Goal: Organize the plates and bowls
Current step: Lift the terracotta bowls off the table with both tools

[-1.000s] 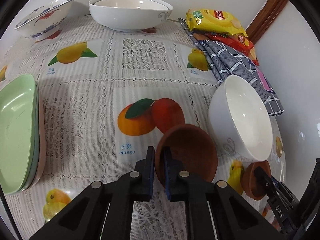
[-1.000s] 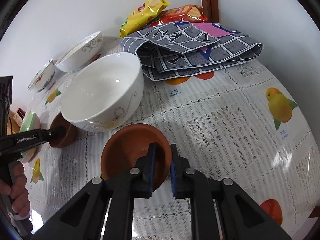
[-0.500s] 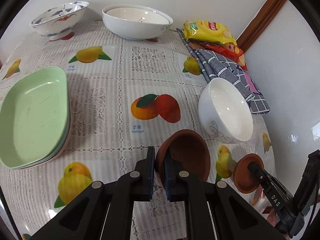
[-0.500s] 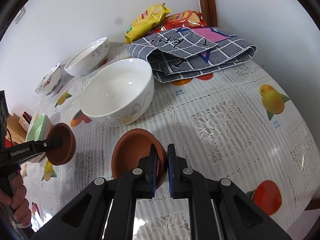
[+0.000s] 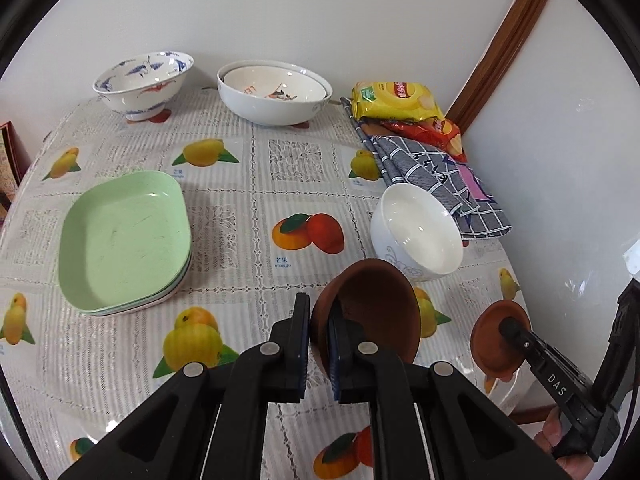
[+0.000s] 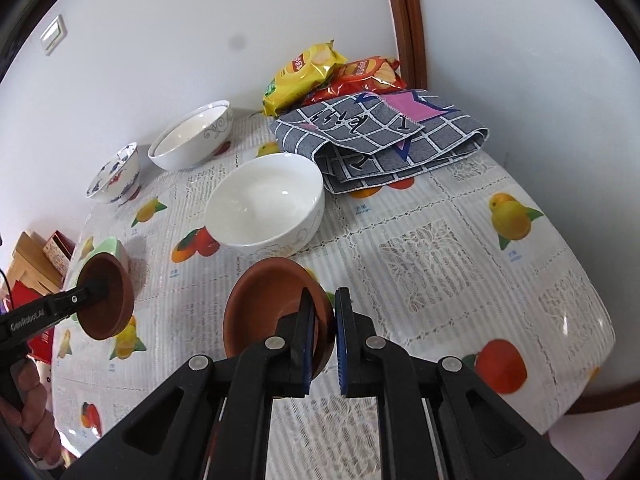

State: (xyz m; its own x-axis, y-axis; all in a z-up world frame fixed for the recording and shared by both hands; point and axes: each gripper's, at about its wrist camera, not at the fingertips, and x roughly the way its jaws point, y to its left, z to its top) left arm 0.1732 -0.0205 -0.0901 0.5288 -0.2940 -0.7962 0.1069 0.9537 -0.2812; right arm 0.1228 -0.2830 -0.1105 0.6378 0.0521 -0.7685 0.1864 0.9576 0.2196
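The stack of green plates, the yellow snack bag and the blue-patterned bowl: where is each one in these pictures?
stack of green plates (image 5: pixel 120 240), left wrist view, flat inside of the top plate.
yellow snack bag (image 6: pixel 300 72), right wrist view, middle of its front.
blue-patterned bowl (image 5: pixel 144 84), left wrist view, inner wall.

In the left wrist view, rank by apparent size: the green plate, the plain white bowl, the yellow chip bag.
1. green plate, clearly largest.
2. plain white bowl.
3. yellow chip bag.
The last two look nearly alike; the bag lies farther back, so that order is unsure.
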